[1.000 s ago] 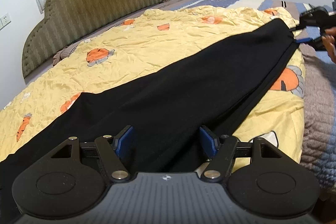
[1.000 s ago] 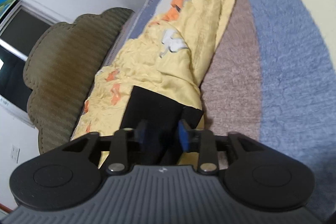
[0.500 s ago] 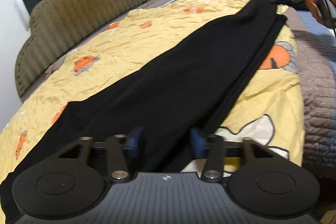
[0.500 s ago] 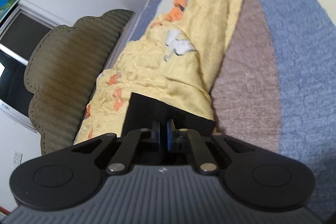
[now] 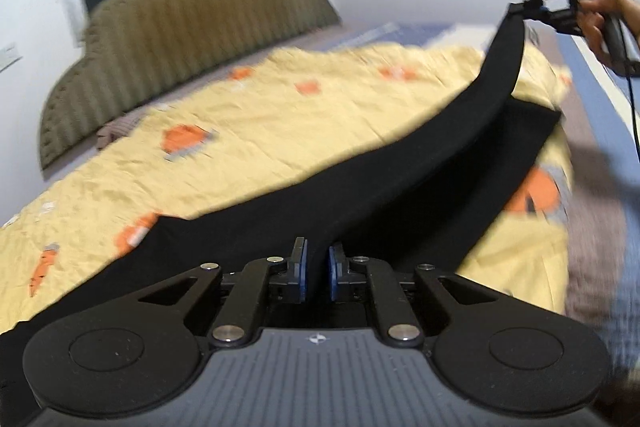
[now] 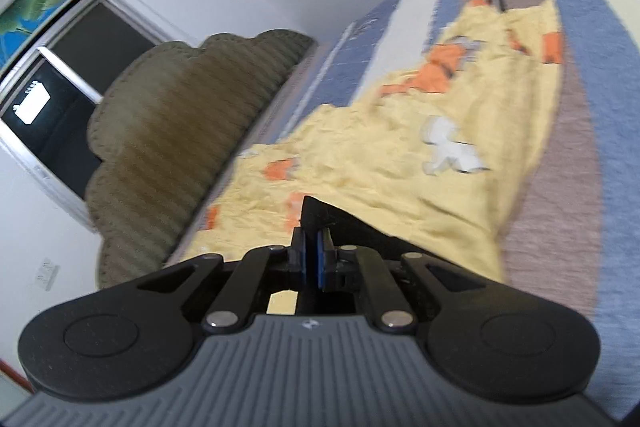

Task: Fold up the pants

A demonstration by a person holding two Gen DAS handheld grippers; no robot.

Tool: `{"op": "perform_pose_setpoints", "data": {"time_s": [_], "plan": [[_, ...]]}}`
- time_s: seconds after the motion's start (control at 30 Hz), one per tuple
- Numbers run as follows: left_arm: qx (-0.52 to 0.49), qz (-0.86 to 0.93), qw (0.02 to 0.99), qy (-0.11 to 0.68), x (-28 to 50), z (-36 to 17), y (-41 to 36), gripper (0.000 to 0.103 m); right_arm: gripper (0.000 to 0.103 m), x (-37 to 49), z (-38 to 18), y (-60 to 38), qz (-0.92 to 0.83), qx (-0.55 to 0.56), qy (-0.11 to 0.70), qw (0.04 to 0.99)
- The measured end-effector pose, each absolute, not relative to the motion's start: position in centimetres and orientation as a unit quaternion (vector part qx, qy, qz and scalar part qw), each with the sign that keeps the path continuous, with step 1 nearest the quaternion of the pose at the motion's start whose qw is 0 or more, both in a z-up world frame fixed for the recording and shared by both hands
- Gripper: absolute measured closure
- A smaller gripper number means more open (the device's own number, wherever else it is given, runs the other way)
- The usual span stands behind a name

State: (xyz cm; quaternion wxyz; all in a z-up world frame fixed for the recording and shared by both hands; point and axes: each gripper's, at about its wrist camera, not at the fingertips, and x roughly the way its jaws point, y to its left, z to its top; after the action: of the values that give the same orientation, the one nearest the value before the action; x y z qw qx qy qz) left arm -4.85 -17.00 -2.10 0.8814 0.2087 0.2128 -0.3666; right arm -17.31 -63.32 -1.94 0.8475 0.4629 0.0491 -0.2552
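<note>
Both my grippers, left (image 5: 317, 269) and right (image 6: 311, 254), pinch the pants (image 5: 404, 187); uneven lifting risks the far edge slipping free.

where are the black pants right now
In the left wrist view the black pants stretch diagonally across the yellow quilt, one edge pinched by the left gripper near the camera, the far end lifted by the right gripper.

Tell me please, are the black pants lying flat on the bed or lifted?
Partly lifted: both tools pinch the pants, raising one edge off the yellow quilt.
</note>
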Motion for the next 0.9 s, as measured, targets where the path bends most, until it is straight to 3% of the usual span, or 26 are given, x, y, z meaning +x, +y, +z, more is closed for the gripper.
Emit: {"op": "perform_pose_setpoints", "data": {"time_s": [0.1, 0.23, 0.33, 0.47, 0.63, 0.73, 0.8, 0.9], "plan": [[0.182, -0.363, 0.891, 0.204, -4.3, -0.7, -16.4, 0.093, 0.096, -16.2, 1.6, -63.0, -0.225, 0.434, 0.016, 0.872], [0.222, -0.39, 0.866, 0.221, -5.0, -1.7, -17.1, 0.093, 0.096, -16.6, 4.1, -62.3, -0.206, 0.403, -0.017, 0.891], [0.252, -0.411, 0.841, 0.247, -5.9, -3.9, -17.9, 0.093, 0.096, -17.9, 0.9, -62.6, -0.253, 0.398, 0.032, 0.881], [0.292, -0.409, 0.827, 0.252, -6.9, -6.1, -18.5, 0.093, 0.096, -20.9, -7.5, -64.0, -0.302, 0.481, 0.107, 0.816], [0.293, -0.414, 0.824, 0.254, -6.7, -6.0, -18.5, 0.093, 0.096, -22.7, -10.9, -63.4, -0.316, 0.504, 0.115, 0.795], [0.304, -0.409, 0.823, 0.251, -7.1, -6.2, -18.7, 0.092, 0.085, -23.3, -10.6, -63.1, -0.323, 0.509, 0.101, 0.791], [0.319, -0.405, 0.822, 0.241, -7.6, -6.2, -18.9, 0.092, 0.063, -24.1, -10.2, -63.0, -0.332, 0.511, 0.084, 0.789], [0.33, -0.411, 0.818, 0.231, -8.3, -5.7, -19.1, 0.087, 0.06, -24.6, -10.2, -63.4, -0.341, 0.515, 0.084, 0.782]]}}
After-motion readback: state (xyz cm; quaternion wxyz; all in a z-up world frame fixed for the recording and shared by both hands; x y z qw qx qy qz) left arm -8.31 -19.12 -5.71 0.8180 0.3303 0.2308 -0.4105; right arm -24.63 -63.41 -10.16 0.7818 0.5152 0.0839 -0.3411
